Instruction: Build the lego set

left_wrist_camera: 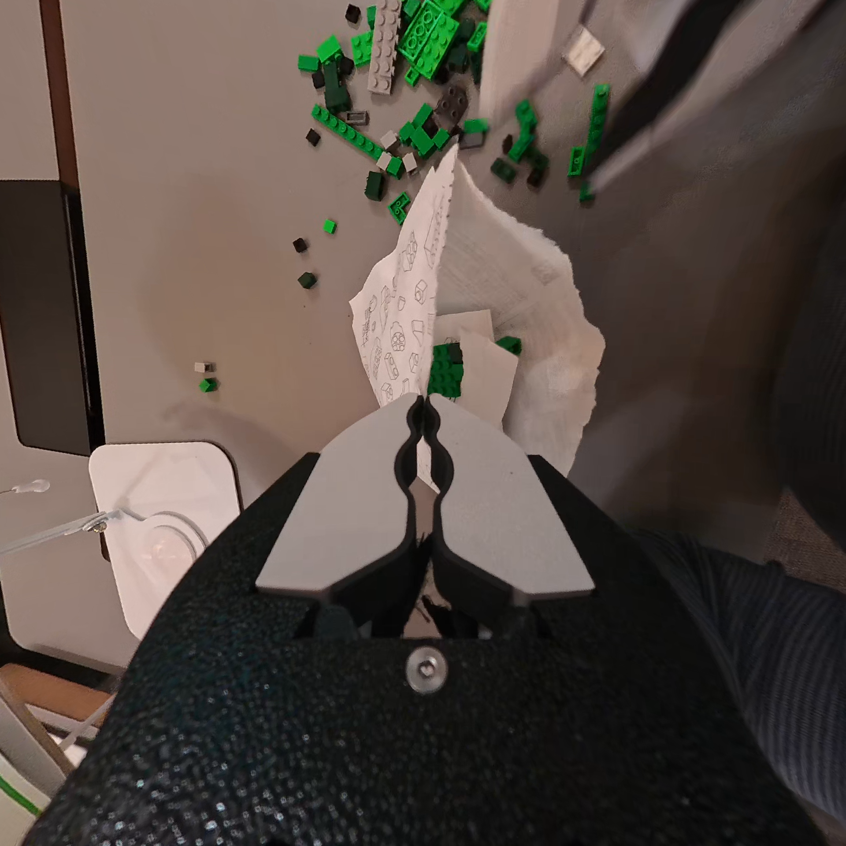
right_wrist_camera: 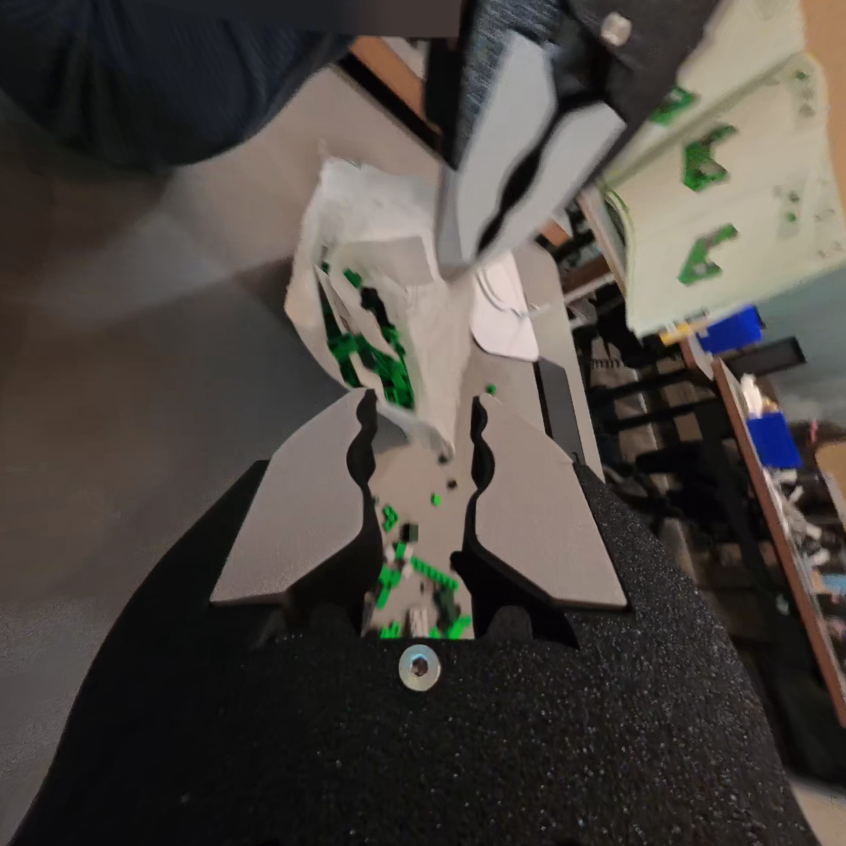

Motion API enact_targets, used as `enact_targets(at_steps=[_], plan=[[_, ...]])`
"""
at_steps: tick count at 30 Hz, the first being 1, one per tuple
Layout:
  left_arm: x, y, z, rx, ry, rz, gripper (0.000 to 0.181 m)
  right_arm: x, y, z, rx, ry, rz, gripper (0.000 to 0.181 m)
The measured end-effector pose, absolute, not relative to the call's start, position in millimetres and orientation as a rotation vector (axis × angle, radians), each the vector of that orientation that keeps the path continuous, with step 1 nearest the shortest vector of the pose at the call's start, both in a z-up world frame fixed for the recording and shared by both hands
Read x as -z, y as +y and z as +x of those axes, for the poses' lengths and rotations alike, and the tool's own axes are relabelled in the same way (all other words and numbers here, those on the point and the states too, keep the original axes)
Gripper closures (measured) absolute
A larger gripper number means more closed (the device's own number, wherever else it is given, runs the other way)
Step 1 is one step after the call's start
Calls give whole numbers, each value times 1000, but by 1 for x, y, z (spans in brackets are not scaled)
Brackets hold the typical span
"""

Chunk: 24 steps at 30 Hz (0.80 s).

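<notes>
Left gripper [left_wrist_camera: 423,403] pinching a torn white paper bag [left_wrist_camera: 526,320] of green bricks [right_wrist_camera: 366,352], loose bricks [left_wrist_camera: 412,91] scattered farther off on the table [left_wrist_camera: 183,183], right gripper [right_wrist_camera: 423,403] wide apart and empty just near the bag's mouth, only its view showing shelves [right_wrist_camera: 686,412] at right.

We see the left claw [left_wrist_camera: 423,403] built of grainy matt black plastic with smooth matt grey fingers [left_wrist_camera: 352,499] and a shiny metal screw [left_wrist_camera: 426,670]. It pinches a thin, torn white paper bag [left_wrist_camera: 517,320] with line drawings printed on it. Glossy green, grey and black plastic bricks [left_wrist_camera: 398,64] lie on the smooth matt grey counter [left_wrist_camera: 183,206].
</notes>
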<state>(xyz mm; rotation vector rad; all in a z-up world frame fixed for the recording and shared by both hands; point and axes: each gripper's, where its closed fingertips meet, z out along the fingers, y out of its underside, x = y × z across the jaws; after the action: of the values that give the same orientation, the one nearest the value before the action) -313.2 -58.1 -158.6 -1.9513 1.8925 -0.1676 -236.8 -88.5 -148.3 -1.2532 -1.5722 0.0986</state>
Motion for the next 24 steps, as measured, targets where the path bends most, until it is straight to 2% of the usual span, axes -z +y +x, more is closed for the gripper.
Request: enact_targets(at_steps=[3,6,9,16,18,19,24], plan=[[158,-57,-316,178,1873,-1964,181,159,-72,-153,-168,-1314,-1609,152],[158,-57,-316,178,1870,-1967,181,221,-69,-66,-187,-1069,-2070,154],[159,-58,-315,180,1878,-1968,181,272,-84,-29,-180,-993,-2301,156],[160,-60,-313,176,1898,-1964,181,294,-83,-34,-270,-879,-2358,160],[160,-60,-313,174,1898,-1962,181,294,-83,-35,-256,-901,-2362,172],[160,-60,-313,173,1897,-1962,181,293,-83,-36,-251,-915,-2357,173],[159,-58,-314,169,1884,-1965,181,239,-75,-78,-277,-1036,-2084,173]])
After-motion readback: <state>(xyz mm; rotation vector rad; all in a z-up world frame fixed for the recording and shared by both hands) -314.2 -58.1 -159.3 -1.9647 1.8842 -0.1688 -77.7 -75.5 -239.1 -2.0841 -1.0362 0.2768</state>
